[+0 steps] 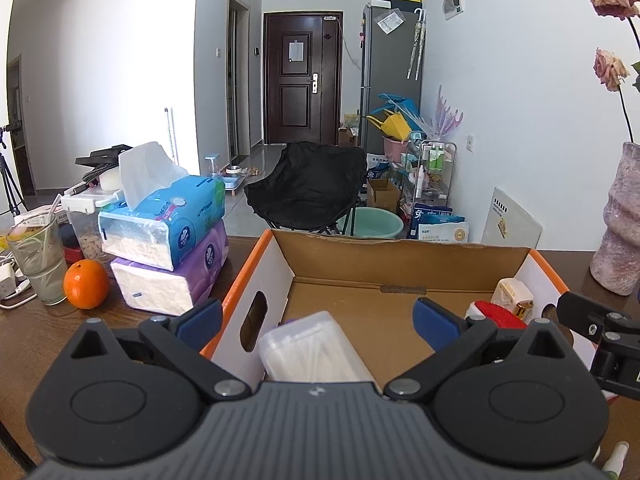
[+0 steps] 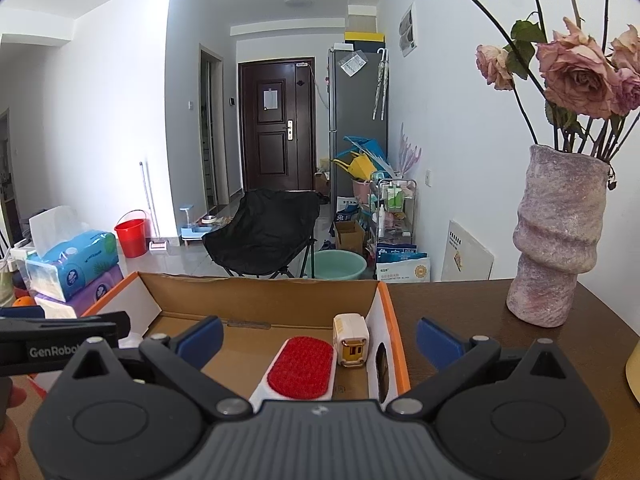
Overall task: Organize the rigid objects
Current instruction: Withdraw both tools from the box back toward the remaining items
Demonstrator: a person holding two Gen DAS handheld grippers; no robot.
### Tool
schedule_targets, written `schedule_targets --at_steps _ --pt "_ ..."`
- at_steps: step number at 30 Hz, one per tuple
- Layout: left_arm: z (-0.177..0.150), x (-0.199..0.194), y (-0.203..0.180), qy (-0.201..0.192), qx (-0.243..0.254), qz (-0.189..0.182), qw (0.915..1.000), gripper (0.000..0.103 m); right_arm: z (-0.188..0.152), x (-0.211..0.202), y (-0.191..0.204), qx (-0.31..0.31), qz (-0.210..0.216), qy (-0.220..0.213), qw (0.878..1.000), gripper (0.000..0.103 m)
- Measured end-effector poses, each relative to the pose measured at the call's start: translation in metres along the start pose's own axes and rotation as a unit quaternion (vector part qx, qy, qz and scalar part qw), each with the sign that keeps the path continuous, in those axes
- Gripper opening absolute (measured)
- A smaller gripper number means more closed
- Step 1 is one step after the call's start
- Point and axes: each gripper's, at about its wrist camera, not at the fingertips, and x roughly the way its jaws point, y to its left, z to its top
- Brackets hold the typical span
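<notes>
An open cardboard box with orange trim stands on the dark wooden table. Inside it lie a clear plastic case of cotton swabs, a red-faced lint brush and a small cream and yellow plug-like block. My left gripper is open over the box's near left part, the swab case below and between its blue pads, untouched. My right gripper is open above the box's right wall, with the brush just below it. The brush and block also show in the left wrist view.
Left of the box are two stacked tissue packs, an orange and a glass with a straw. A pink vase with dried roses stands right of the box. A black chair is beyond the table.
</notes>
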Motion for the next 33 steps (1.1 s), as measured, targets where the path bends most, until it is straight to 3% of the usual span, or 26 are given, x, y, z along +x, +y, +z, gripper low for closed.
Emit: schedule_targets --at_steps 33 --pt "-0.057 -0.099 0.034 0.023 -0.020 0.004 0.9995 0.103 -0.051 -0.100 0.011 -0.005 0.005 0.020 1.000 0.103"
